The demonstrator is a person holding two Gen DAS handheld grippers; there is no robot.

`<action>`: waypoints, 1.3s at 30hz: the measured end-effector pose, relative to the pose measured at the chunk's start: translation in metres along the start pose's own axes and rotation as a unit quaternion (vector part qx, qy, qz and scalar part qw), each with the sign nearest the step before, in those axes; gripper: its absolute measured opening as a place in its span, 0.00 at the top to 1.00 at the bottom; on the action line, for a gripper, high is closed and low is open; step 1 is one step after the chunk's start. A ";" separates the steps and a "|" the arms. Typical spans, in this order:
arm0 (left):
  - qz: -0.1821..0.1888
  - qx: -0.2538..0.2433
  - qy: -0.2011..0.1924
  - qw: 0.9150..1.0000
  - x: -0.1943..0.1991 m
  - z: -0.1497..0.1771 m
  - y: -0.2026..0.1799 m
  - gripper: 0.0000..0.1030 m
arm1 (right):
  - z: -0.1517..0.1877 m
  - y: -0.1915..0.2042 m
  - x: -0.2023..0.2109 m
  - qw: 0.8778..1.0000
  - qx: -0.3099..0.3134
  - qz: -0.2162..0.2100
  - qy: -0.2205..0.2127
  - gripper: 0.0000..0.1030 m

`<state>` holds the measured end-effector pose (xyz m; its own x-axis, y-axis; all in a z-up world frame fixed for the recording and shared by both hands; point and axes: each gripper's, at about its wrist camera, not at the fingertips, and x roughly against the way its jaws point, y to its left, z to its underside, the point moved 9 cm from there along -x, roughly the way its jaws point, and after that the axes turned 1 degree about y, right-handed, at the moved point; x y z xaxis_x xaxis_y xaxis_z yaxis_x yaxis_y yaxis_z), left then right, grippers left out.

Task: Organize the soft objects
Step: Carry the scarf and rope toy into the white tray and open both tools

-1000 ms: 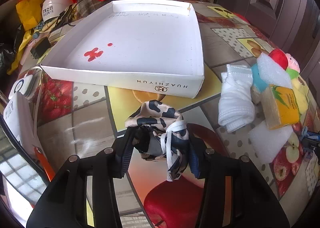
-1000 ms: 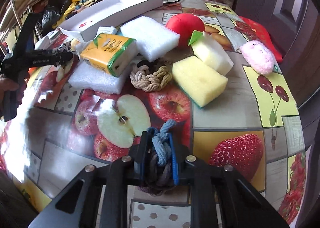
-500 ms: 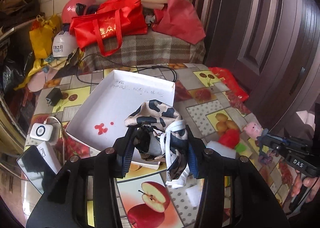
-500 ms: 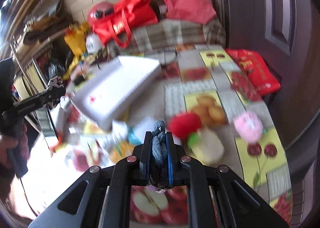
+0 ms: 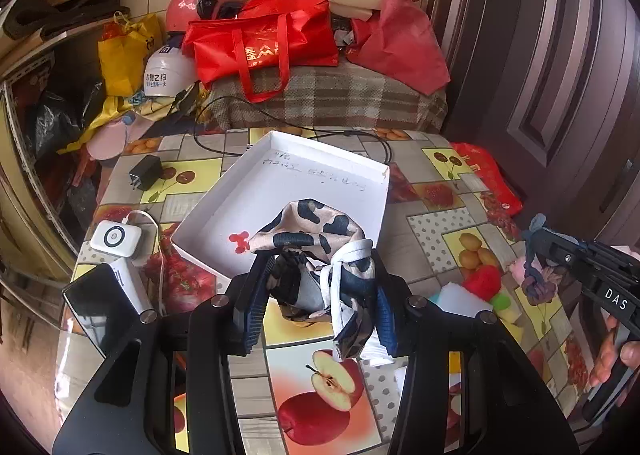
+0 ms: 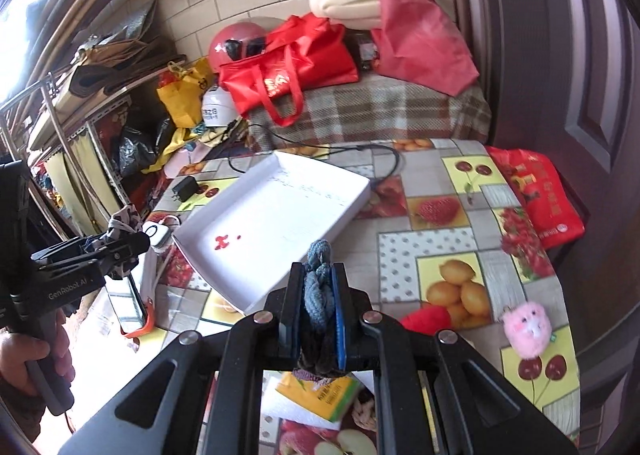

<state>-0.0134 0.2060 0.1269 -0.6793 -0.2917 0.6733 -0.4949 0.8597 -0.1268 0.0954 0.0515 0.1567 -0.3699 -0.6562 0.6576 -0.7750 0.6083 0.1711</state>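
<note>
My left gripper is shut on a cow-print scarf and holds it high above the table, over the near edge of the white shallow box. My right gripper is shut on a blue knotted rope, also raised, in front of the box. The right gripper with the rope shows in the left wrist view; the left gripper shows in the right wrist view. A red plush ball, a pink plush toy and a yellow tissue pack lie on the table.
The table has a fruit-print cloth. A phone, a white charger, a black adapter and a cable lie at the left and back. Red bags and helmets sit behind.
Both grippers have risen well above the table with the scarf and the rope still held. The views now look down on the box from higher and further back.
</note>
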 end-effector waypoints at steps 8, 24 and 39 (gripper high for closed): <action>-0.001 0.001 0.002 1.000 0.001 0.000 0.006 0.56 | -0.008 0.015 -0.006 1.000 0.018 -0.007 0.000 0.89; -0.024 -0.007 0.019 0.999 -0.024 -0.014 0.016 0.56 | -0.022 0.028 -0.027 0.999 0.041 -0.005 0.012 0.89; -0.080 -0.015 0.047 0.996 -0.075 -0.028 0.042 0.56 | -0.041 0.042 -0.072 0.998 0.040 -0.029 0.032 0.89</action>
<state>0.0315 0.2760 0.0916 -0.5389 -0.3874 0.7480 -0.5762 0.8173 0.0081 0.1108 0.1425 0.1466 -0.2915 -0.6582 0.6942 -0.8334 0.5309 0.1535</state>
